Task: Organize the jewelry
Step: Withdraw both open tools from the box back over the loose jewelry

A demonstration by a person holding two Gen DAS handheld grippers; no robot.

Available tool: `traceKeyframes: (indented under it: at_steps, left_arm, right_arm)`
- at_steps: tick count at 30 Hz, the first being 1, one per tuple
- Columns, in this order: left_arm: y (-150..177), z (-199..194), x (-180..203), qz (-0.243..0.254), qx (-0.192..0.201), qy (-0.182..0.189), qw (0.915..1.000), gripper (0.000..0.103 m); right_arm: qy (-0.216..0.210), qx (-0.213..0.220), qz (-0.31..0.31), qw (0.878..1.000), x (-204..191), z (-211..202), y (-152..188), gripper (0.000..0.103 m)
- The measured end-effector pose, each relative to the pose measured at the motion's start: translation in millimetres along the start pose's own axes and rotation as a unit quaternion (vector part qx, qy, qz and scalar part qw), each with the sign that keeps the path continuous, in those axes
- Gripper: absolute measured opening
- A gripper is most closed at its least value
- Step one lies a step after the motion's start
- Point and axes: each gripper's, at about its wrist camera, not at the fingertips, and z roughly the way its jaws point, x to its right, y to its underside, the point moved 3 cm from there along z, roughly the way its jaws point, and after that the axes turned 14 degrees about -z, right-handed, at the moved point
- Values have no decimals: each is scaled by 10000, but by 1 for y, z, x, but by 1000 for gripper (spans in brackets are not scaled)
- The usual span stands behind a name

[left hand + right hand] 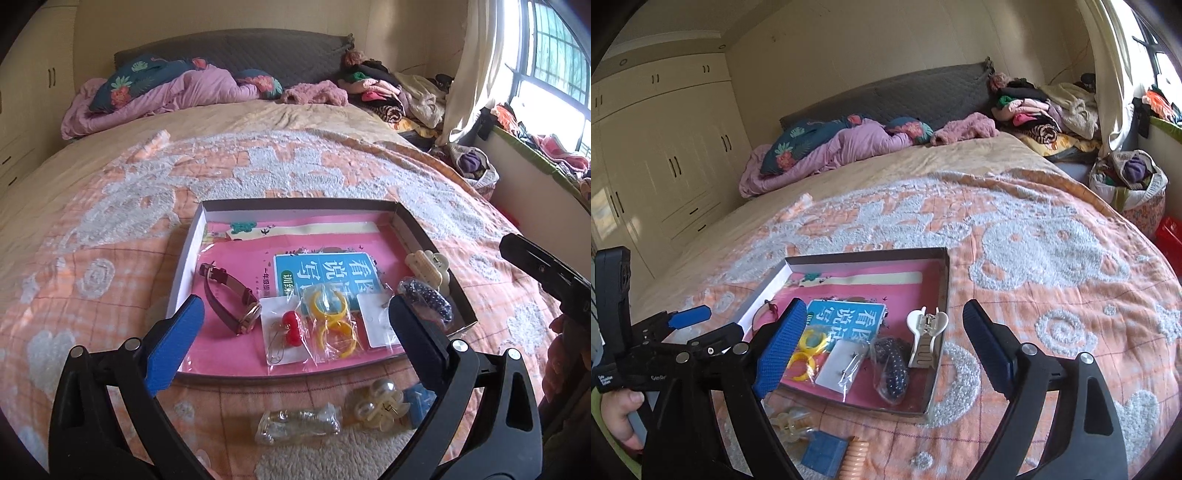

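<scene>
Both claws spread empty; only the left view shows the watch (231, 303), red earrings (291, 326).

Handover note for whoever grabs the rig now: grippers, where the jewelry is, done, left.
Left hand-held gripper: open, empty, above the tray's near edge.
Right hand-held gripper: open, empty, above the tray's near right part.
In the tray: watch, red earrings card, yellow rings bag, white card, dark beaded piece, cream hair claw.
Done: those six are in.
Left on the blanket in front of the tray: clear bagged piece, pearl hair claw, blue square item, coiled hair tie.
</scene>
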Motion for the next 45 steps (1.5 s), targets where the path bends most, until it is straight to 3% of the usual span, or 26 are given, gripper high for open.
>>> traceKeyframes:
  at_steps: [11,23,45]
  left_arm:
    - [-3,-31,0,-63,188,92,9998,93]
    - [1,-57,-3,9,315,104,9994,93]
    - [32,-74,-4,190,207,41,9996,93]
  right_arm:
    - [63,270,-128,9995,-14,-37,-11,86]
    - [128,273,-367,9989,-33,-55,-10,86]
    - [108,235,-564,9981,-53,-82,11,86]
